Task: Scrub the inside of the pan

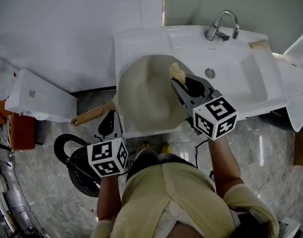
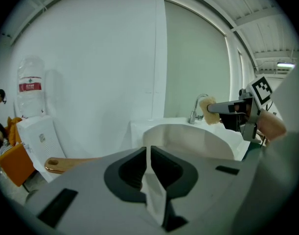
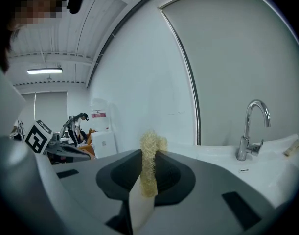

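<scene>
Head view: the cream pan [image 1: 146, 95] is held tilted over the front left part of the white sink [image 1: 240, 73]. Its wooden handle [image 1: 91, 115] sticks out to the left past the sink's edge, over the floor. The left claw [image 1: 113, 115] meets the pan at the rim just beside the handle. In the left gripper view this claw [image 2: 148, 155] is clamped on the pan's thin pale rim, with the pan's bowl [image 2: 188, 138] rising beyond it and the handle [image 2: 66, 164] to the left.

The right claw [image 1: 178, 83] reaches in from the pan's right side with a yellowish fibrous scrub pad [image 1: 177, 72] at its tip, at the pan's right edge. Whether pad and pan touch cannot be told. In the right gripper view the jaws of that claw [image 3: 148, 163] are squeezed on the pad [image 3: 150, 148], which stands up between them. From the left gripper view the pad [image 2: 208, 110] appears just above the pan's far rim.

The chrome faucet [image 1: 221, 26] stands at the back of the sink, well apart from the pan. A white box [image 1: 39, 95] sits on the floor to the left.
</scene>
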`<state>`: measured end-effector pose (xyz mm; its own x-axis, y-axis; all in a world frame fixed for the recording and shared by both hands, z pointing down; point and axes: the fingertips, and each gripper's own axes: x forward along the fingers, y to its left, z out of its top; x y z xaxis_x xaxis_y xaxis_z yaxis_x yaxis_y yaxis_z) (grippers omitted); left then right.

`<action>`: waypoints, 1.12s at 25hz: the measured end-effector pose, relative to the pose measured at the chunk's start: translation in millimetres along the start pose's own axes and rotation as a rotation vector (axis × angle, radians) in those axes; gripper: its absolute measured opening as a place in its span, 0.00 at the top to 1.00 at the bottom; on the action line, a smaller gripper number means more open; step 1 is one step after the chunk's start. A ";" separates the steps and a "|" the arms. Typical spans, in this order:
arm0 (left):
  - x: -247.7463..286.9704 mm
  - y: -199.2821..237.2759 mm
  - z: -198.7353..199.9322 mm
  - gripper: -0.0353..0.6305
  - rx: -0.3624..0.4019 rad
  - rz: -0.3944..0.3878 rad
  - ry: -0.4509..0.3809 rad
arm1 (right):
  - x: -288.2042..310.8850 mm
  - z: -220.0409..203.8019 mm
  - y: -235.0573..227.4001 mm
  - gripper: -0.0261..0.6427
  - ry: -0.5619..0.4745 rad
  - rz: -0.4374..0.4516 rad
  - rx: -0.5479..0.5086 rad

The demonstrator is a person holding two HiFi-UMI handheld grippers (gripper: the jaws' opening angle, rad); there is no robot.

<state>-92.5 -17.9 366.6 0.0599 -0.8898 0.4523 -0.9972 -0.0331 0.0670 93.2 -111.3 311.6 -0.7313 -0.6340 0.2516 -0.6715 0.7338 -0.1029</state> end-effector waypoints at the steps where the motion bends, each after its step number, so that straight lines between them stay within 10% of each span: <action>1: 0.3 2.6 0.8 0.85 -0.009 0.001 -0.006 | 4.6 1.0 0.4 0.85 0.006 0.004 -0.009; 28: 42.1 15.5 2.5 0.75 0.032 -0.140 0.148 | 144.0 -54.7 -13.3 0.85 0.395 -0.014 -0.236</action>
<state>-105.6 -57.0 384.6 0.2013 -0.7991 0.5664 -0.9795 -0.1681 0.1110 3.4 -199.0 401.9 -0.5900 -0.5362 0.6036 -0.6022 0.7902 0.1133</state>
